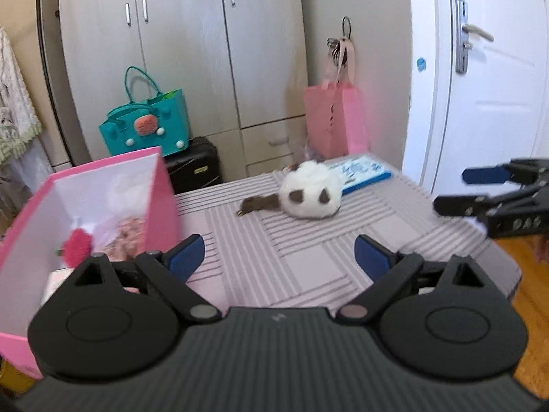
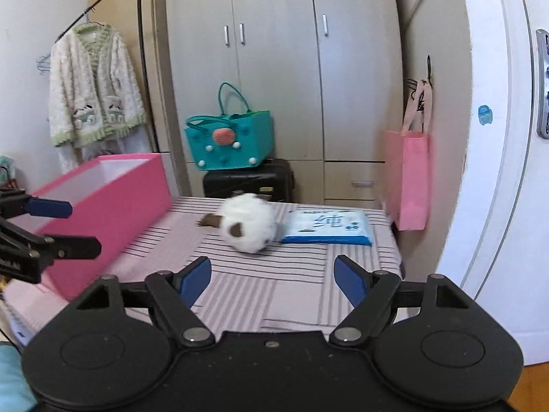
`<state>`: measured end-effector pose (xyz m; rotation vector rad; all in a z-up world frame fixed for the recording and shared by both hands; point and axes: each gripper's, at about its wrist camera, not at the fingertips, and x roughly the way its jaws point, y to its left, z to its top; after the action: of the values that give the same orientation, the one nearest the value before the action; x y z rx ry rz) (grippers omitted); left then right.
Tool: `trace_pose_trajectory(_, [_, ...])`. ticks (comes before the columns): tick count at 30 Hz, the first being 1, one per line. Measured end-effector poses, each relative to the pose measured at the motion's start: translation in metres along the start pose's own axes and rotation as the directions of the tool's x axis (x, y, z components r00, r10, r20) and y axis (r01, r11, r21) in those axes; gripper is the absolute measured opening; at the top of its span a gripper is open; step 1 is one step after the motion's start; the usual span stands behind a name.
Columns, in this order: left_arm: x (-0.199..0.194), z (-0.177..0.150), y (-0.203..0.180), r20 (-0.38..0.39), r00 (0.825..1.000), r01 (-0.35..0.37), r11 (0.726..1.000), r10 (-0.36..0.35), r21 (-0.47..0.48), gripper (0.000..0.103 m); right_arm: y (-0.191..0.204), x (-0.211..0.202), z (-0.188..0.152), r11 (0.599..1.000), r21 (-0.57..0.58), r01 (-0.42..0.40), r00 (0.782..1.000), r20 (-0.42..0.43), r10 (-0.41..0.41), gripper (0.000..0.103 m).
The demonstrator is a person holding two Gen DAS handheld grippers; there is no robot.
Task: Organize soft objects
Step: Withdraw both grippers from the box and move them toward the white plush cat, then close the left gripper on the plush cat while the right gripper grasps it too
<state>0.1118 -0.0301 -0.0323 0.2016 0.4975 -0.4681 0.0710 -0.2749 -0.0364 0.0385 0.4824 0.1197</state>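
Observation:
A white plush toy [image 1: 310, 192] with brown patches and a brown tail lies on the striped pink table cover [image 1: 308, 261]; the right wrist view shows the toy [image 2: 248, 225] ahead of my right gripper [image 2: 272, 274], which is open and empty. My left gripper [image 1: 279, 257] is open too, nothing between its fingers, just right of an open pink box [image 1: 161, 199]. The box holds a red fuzzy toy [image 1: 77, 245] and pinkish soft things. The right gripper [image 1: 453, 189] also shows at the right edge of the left wrist view. The left gripper [image 2: 84, 228] shows beside the pink box [image 2: 113, 206].
A blue-and-white tissue pack [image 2: 327, 228] lies right behind the plush toy. A pink paper bag [image 2: 410, 178] hangs at the table's far right. A teal bag [image 2: 228, 142] sits on a black suitcase [image 2: 247, 178] before the wardrobe. A white door [image 1: 487, 79] stands right.

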Motion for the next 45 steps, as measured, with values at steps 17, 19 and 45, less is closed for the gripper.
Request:
trace_pose_trajectory(17, [0.113, 0.036, -0.014, 0.003, 0.997, 0.076, 0.982, -0.076, -0.173, 0.095, -0.033, 0.078, 0.012, 0.999, -0.044, 0.008, 0.999, -0.043, -0.01, 0.082])
trace_pose_trajectory(19, [0.128, 0.038, -0.013, -0.015, 0.998, 0.055, 0.982, -0.058, -0.181, 0.095, -0.038, 0.089, 0.016, 0.999, -0.047, 0.014, 0.998, -0.061, -0.017, 0.082])
trace_pose_trajectory(45, [0.195, 0.033, 0.019, -0.12, 0.966, 0.156, 0.889, -0.227, -0.43, 0.064, 0.024, 0.169, 0.026, 0.955, -0.218, -0.204, 0.975, -0.134, 0.178, 0.072])
